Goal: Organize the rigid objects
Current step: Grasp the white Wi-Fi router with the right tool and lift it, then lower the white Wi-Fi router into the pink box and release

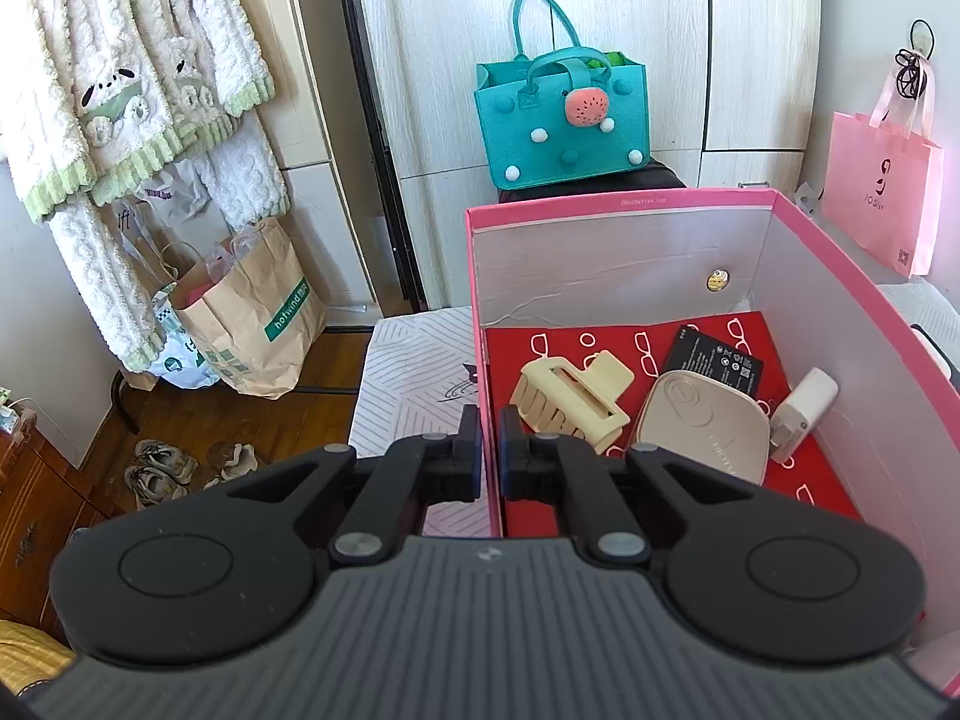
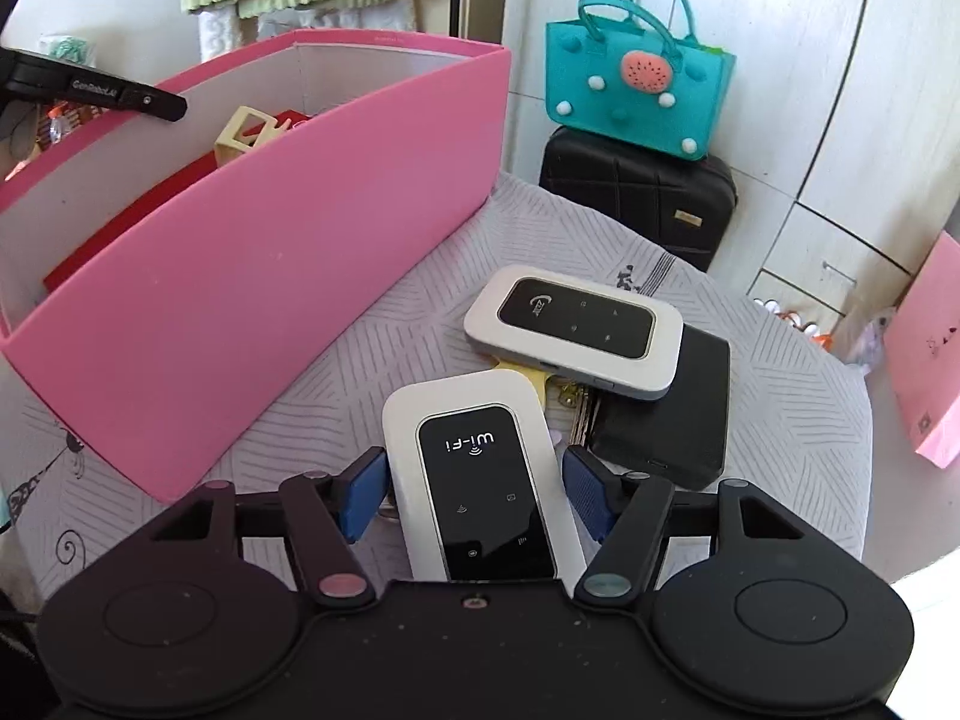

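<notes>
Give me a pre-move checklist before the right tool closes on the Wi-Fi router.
1. Right tool open wide enough: ok, fingers apart on either side of the Wi-Fi router.
2. Router centred between the fingers: ok, roughly; gaps on both sides.
3. Neighbours out of the way: not ok; the second router, black case and keys crowd its far end.
4. Pink box steadied: ok, left tool is clamped on its near wall.
5. Room in the box: ok, red liner shows bare patches beside the hair claw, compact and battery.
6. Router underside free: cannot tell.
</notes>
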A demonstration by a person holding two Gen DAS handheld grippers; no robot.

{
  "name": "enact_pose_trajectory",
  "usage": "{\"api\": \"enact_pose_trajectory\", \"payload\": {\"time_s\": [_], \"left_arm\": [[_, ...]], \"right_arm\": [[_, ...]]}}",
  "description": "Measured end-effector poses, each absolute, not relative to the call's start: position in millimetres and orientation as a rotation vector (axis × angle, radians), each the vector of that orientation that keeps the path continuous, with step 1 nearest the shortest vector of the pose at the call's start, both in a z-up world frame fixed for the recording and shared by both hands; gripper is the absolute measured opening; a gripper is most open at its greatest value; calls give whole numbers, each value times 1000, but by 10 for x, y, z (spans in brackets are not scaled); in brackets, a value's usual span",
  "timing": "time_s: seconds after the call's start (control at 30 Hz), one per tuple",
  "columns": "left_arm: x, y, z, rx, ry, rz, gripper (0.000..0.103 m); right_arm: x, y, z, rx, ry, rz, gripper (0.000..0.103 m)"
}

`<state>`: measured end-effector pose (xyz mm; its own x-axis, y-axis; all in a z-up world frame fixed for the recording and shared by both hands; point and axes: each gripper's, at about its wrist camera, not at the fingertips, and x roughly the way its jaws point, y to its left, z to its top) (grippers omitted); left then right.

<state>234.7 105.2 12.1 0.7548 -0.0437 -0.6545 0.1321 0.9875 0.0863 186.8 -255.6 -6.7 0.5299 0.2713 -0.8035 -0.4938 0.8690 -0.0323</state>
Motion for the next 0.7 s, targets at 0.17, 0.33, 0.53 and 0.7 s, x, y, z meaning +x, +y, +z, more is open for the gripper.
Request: {"api": "enact_pose_trajectory", "payload": {"time_s": [0.17,0.33,0.53,0.7], "left_arm": [[2345,1054,120,130,710,-96,5],[2345,1056,121,128,710,-97,5],[2346,1059,121,127,710,-97,5],[2347,1060,122,123,710,-97,5]], "right_arm": [[1836,-2575,-131,-269,902,459,70],[1829,-2623,-108,-228,892,440,67],[1799,-2684,90,-175,841,424,66],[1839,-2729,289,-114,774,385,66]]}}
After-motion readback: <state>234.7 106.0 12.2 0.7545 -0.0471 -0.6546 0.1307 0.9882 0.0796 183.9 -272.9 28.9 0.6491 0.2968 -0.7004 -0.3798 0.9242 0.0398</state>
